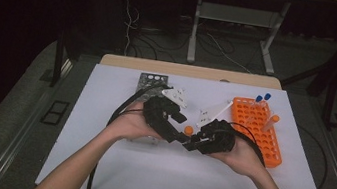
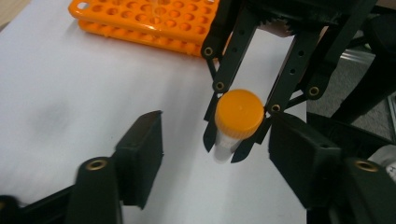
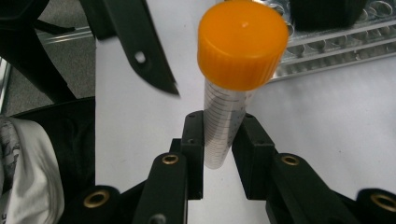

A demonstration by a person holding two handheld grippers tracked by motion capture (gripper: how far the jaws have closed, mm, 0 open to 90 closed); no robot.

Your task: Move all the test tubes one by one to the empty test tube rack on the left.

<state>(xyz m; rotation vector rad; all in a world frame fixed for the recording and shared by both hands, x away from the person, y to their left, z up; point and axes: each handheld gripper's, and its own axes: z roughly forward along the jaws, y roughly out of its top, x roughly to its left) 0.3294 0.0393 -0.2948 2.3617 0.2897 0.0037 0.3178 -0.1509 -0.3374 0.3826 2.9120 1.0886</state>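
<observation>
A clear tube with an orange cap [image 3: 243,42] stands between the pads of my right gripper [image 3: 222,140], which is shut on its graduated body. In the left gripper view the same orange cap [image 2: 239,113] sits between the two jaws of my left gripper [image 2: 217,151]. Those jaws stand apart on either side of the cap without touching it. From the high view both grippers meet at mid-table, the left gripper [image 1: 176,135] facing the right gripper [image 1: 193,140], with the cap [image 1: 188,129] between them.
An orange tube rack [image 1: 252,130] sits at the right, holding two blue-capped tubes [image 1: 263,98] and an orange-capped one [image 1: 272,121]. A metal rack [image 1: 152,81] lies behind the left hand. White parts [image 1: 175,95] lie near the centre.
</observation>
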